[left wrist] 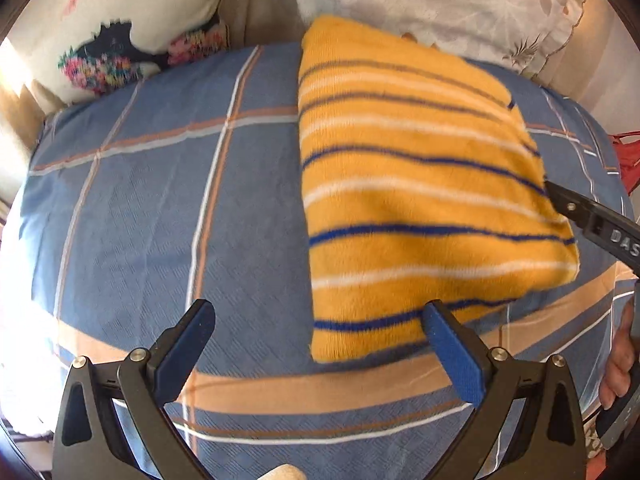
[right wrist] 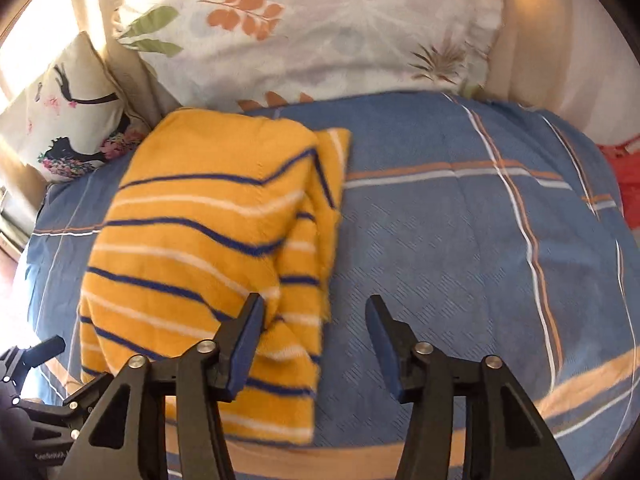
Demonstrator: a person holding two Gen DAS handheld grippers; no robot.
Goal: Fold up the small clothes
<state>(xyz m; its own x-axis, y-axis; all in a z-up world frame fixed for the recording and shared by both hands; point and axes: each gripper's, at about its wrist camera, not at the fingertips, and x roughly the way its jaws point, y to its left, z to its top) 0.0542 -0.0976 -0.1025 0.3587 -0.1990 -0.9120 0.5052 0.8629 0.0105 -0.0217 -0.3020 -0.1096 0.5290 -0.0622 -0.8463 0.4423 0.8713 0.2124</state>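
Blue plaid bedspread (left wrist: 140, 208) fills the surface, two floral pillows (right wrist: 320, 32) propped at its far edge — and the yellow striped top (left wrist: 420, 200) lies folded on it. Left gripper (left wrist: 316, 336) hovers with fingers spread wide, empty, at the top's near edge. Right gripper (right wrist: 316, 332) is likewise spread, empty — straddling the top's right edge.

My left camera low over the bedspread (left wrist: 160, 200), facing the pillows, my right one likewise, both close, sharing the striped garment (left wrist: 420, 208).
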